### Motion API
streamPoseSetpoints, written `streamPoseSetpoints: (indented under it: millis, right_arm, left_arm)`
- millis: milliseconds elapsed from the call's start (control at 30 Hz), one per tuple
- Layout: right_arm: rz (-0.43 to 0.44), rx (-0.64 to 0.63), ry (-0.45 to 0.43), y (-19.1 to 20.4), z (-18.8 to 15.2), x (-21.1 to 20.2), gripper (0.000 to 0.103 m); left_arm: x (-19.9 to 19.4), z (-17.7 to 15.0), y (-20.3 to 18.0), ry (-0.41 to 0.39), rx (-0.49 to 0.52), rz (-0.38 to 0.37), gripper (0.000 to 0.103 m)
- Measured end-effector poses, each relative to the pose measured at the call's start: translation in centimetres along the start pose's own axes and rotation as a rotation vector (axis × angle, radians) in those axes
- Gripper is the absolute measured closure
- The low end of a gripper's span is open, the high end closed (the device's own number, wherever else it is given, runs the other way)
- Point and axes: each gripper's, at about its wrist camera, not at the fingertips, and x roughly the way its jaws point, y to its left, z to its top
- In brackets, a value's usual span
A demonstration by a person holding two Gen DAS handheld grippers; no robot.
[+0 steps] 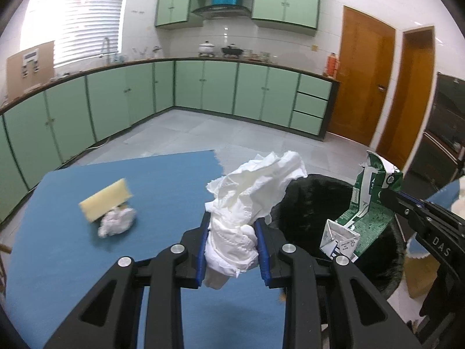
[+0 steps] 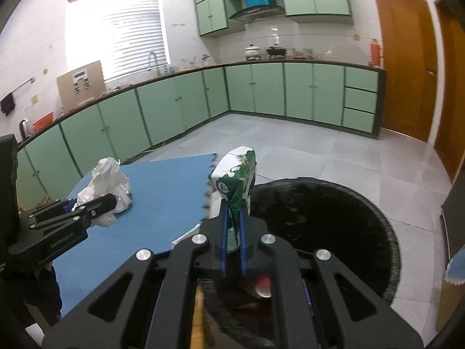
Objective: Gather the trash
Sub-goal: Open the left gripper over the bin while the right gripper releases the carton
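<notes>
1. Tissue (image 1: 247, 200), a big crumpled white wad, fills my left gripper (image 1: 232, 250); the blue-padded fingers (image 1: 202, 251) press on it from both sides, spread only as far as the paper's bulk, and the wad billows up past the tips.
2. My right gripper (image 2: 232, 241) is clamped down narrow on a flattened green-and-white carton (image 2: 237, 186), its pads almost meeting on the squashed lower end while the folded top stands up ahead of the tips.
3. Directly beyond and below the right gripper lies the black-lined bin (image 2: 334, 218), its round mouth open; the carton is held over the near-left part of its rim.
4. From the left wrist camera the same bin (image 1: 314, 200) shows dark to the right of the tissue, with the carton (image 1: 363, 212) and the right gripper's finger (image 1: 418, 212) reaching in from the right over it.
5. Ahead and to the left of my left gripper, on the blue mat (image 1: 87, 247), a yellow sponge (image 1: 106, 199) leans against a small balled-up paper (image 1: 117, 221), the two touching, well apart from both tools.
6. From the right wrist camera my left gripper (image 2: 98, 203) appears to the left, over the mat's (image 2: 162, 203) far corner, with the tissue (image 2: 107, 180) in its grasp.
</notes>
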Motion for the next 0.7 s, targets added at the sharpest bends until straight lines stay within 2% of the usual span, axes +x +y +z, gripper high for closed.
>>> streamPoseSetpoints:
  millis: [400,700]
  right_arm:
    - [-0.123,0.046,0.021,-8.0,-1.2,0.2,0.097]
    - [-0.169,0.092,0.078,-11.8,-3.3,2.1,0.097]
  left_arm:
    - [4.9,1.2,-8.7,0.001,0.070,-0.128,0.075]
    - [9.3,0.7,-12.2,0.057,0.094,-0.168,0.075]
